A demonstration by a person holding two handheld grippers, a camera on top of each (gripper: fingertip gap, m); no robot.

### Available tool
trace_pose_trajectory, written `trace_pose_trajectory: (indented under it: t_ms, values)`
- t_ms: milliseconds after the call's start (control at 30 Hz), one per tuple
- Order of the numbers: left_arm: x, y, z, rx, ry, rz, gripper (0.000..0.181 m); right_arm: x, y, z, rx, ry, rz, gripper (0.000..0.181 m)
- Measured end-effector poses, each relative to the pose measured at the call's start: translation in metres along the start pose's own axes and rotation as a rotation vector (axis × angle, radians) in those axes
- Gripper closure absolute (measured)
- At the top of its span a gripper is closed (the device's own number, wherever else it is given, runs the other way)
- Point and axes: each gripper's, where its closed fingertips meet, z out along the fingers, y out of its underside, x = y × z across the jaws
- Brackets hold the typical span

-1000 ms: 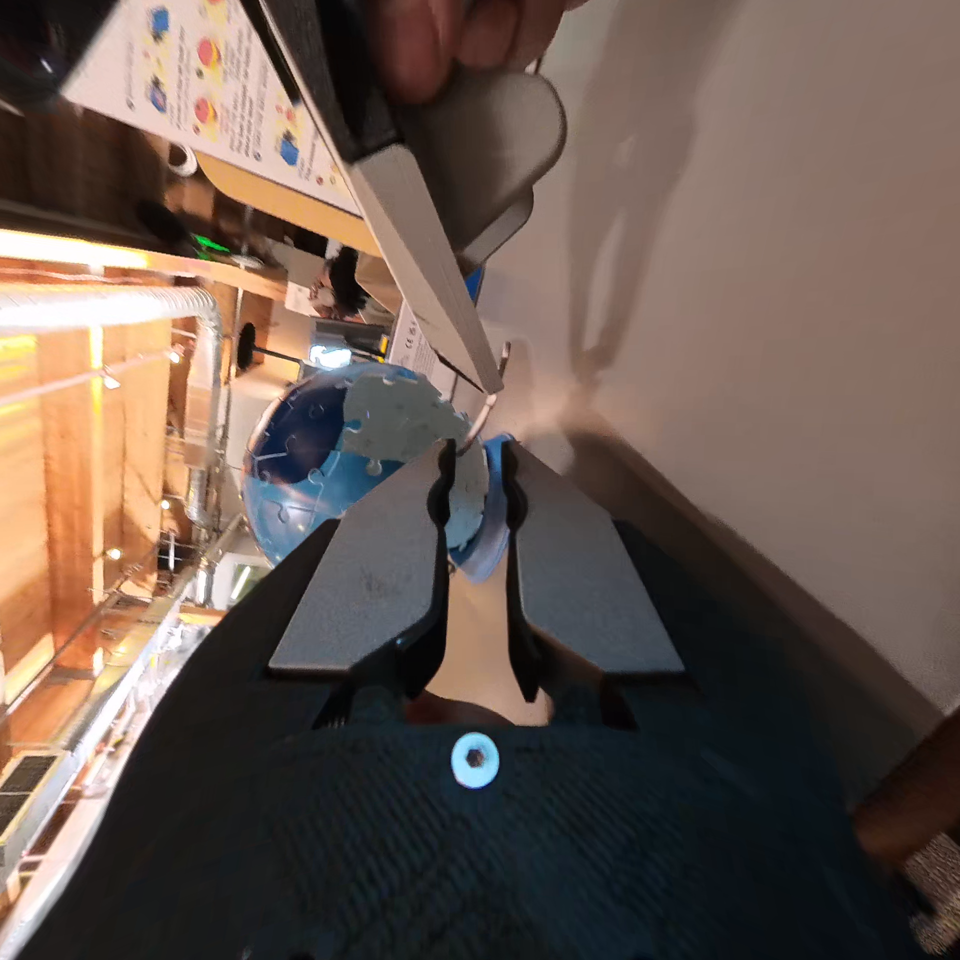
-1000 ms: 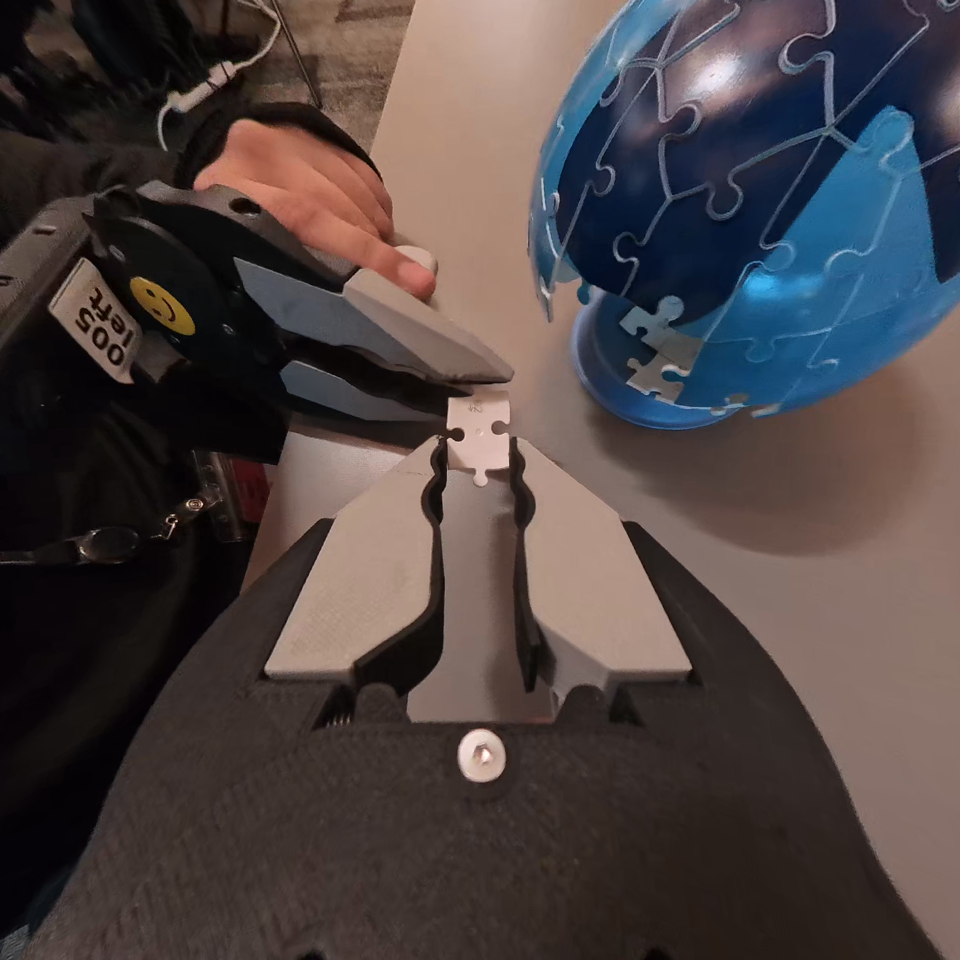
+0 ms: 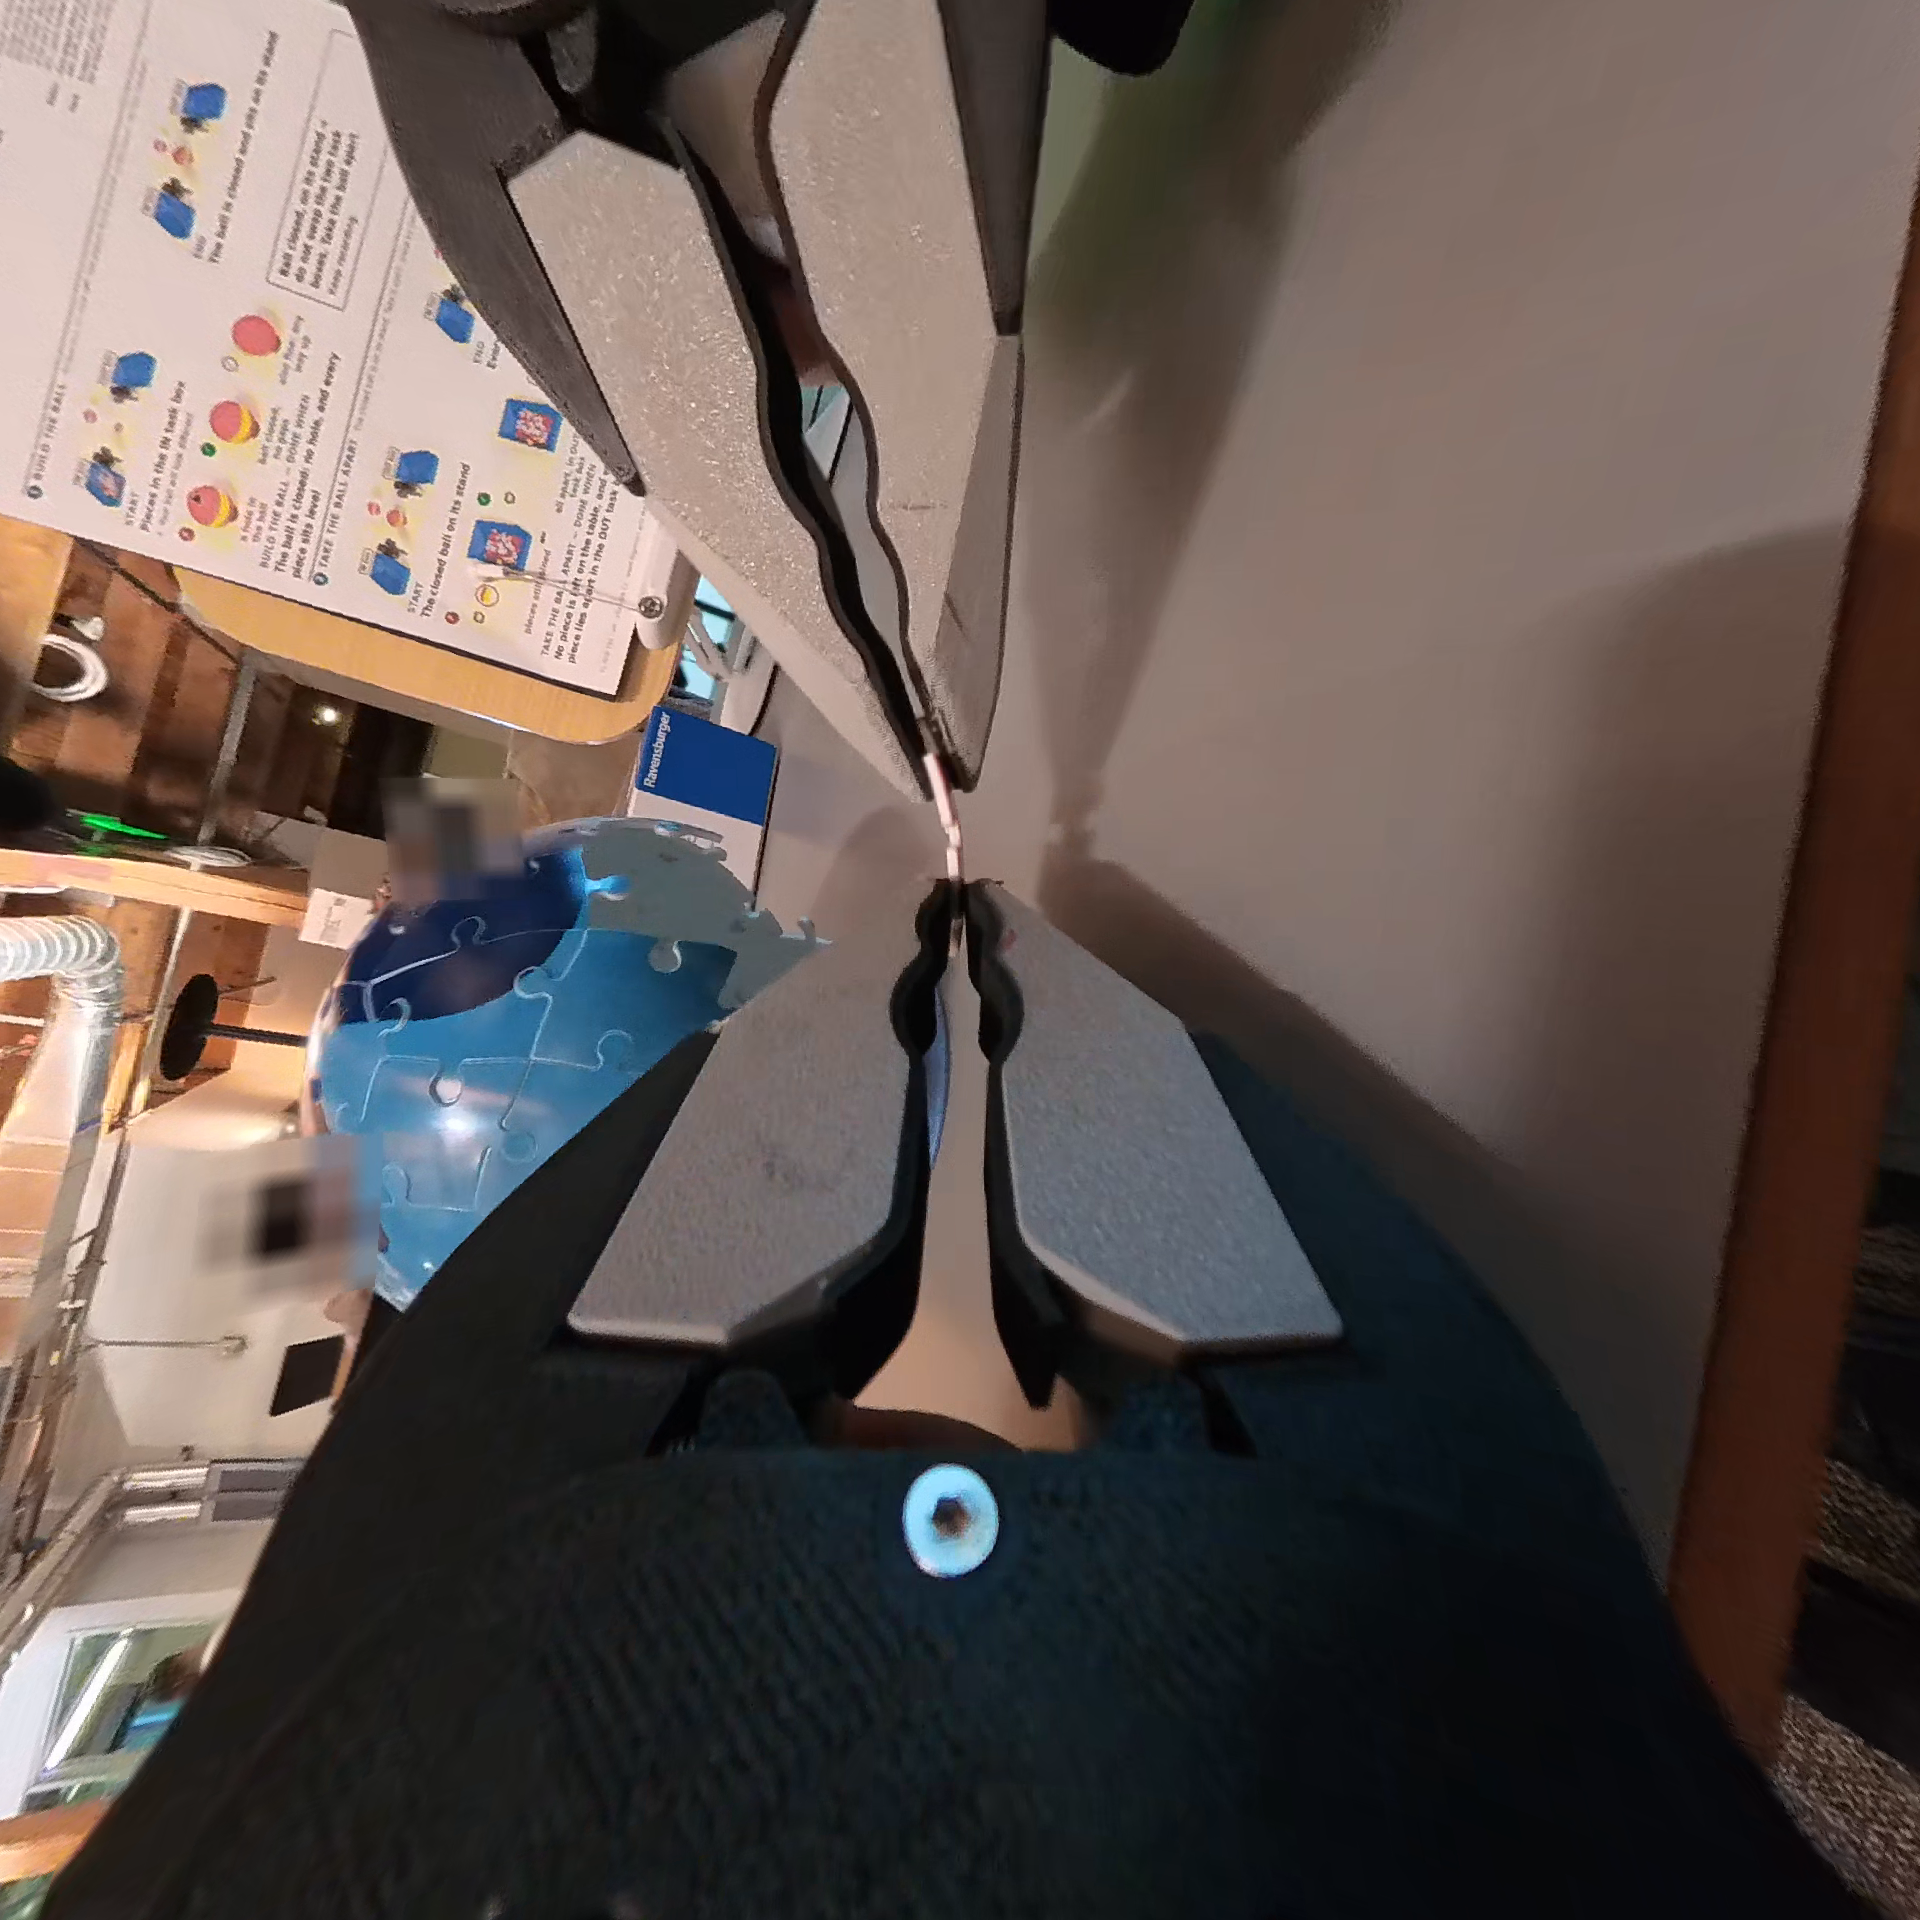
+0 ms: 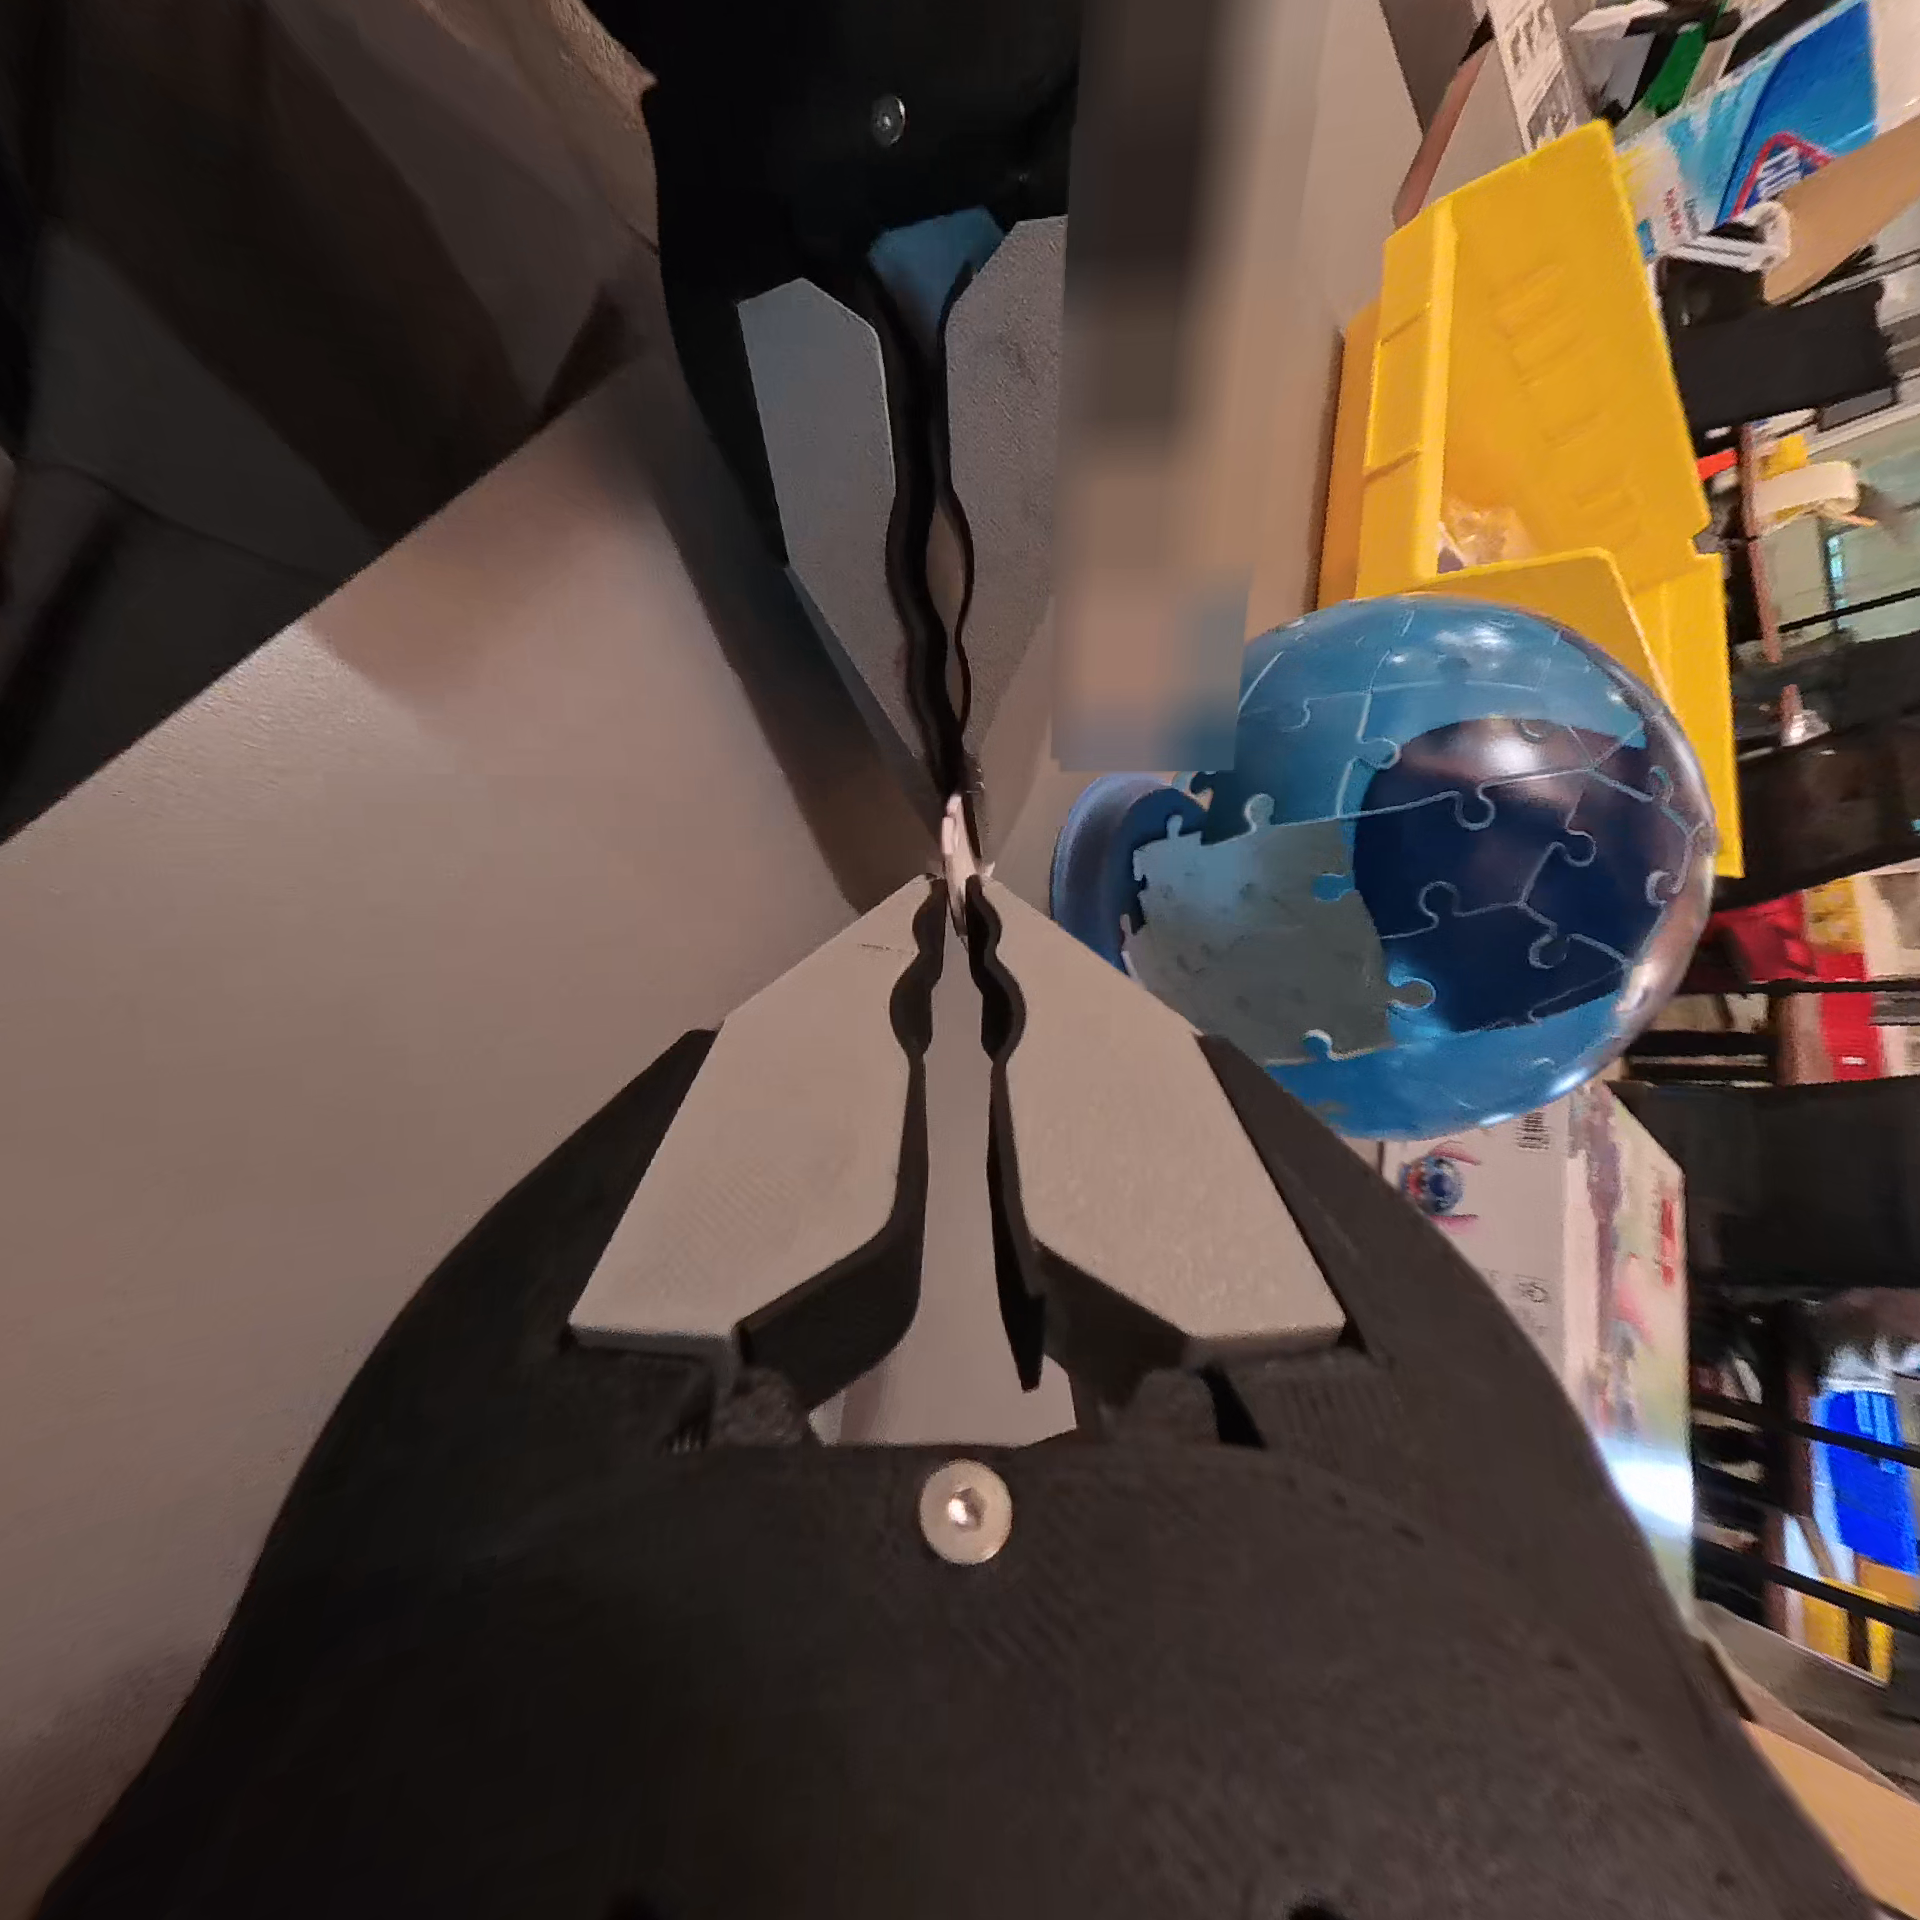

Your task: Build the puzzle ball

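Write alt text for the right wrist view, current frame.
Two grippers meet tip to tip, the right gripper from below and the left gripper from above, both pinching one small white puzzle piece above a pale table. To the right a part-built blue puzzle ball rests on its stand, yellow bins behind.

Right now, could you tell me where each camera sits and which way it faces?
Left wrist view: sits on the left gripper, rolled sideways, facing the right gripper tip to tip; own grey fingers show, ball beside them.
Right wrist view: sits on the right gripper, also rolled, facing the left gripper; own fingers show, ball and yellow bins beyond.
Shared: both grippers pinching one piece edge-on, the ball, the table.
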Motion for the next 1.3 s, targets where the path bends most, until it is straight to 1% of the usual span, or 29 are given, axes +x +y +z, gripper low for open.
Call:
trace_pose_trajectory:
  t_ms: [67,133,233,300,367,400,500,600,767,1000,1300]
  values:
    - [-0.006,0.007,0.001,-0.036,-0.041,-0.008,0.178,0.004,0.0,0.002,-0.009,0.04,-0.027,0.181]
    - [-0.012,0.019,0.002,-0.102,-0.082,-0.007,0.156,0.012,0.003,0.006,-0.03,0.094,-0.045,0.181]
    - [-0.018,0.027,-0.005,-0.134,-0.117,-0.038,0.145,0.028,0.008,0.011,-0.065,0.183,-0.075,0.181]
    - [-0.017,0.027,-0.011,-0.131,-0.099,-0.081,0.148,0.033,0.015,0.018,-0.107,0.19,-0.084,0.181]
    - [-0.012,0.028,-0.015,-0.134,-0.059,-0.092,0.159,0.037,0.023,0.028,-0.155,0.188,-0.1,0.181]
    - [-0.008,0.029,-0.016,-0.143,-0.041,-0.086,0.164,0.038,0.026,0.031,-0.175,0.188,-0.111,0.181]
    - [0.0,0.036,-0.018,-0.185,-0.013,-0.043,0.168,0.041,0.033,0.038,-0.223,0.164,-0.119,0.181]
    - [0.004,0.039,-0.017,-0.209,0.003,-0.025,0.178,0.043,0.036,0.043,-0.258,0.136,-0.121,0.181]
    - [0.003,0.046,-0.013,-0.238,0.019,-0.05,0.181,0.046,0.041,0.049,-0.331,0.114,-0.168,0.181]
    - [0.003,0.046,-0.013,-0.234,0.018,-0.052,0.181,0.046,0.042,0.053,-0.348,0.063,-0.193,0.181]
    - [0.002,0.045,-0.013,-0.225,0.012,-0.042,0.181,0.044,0.039,0.055,-0.322,0.038,-0.212,0.181]
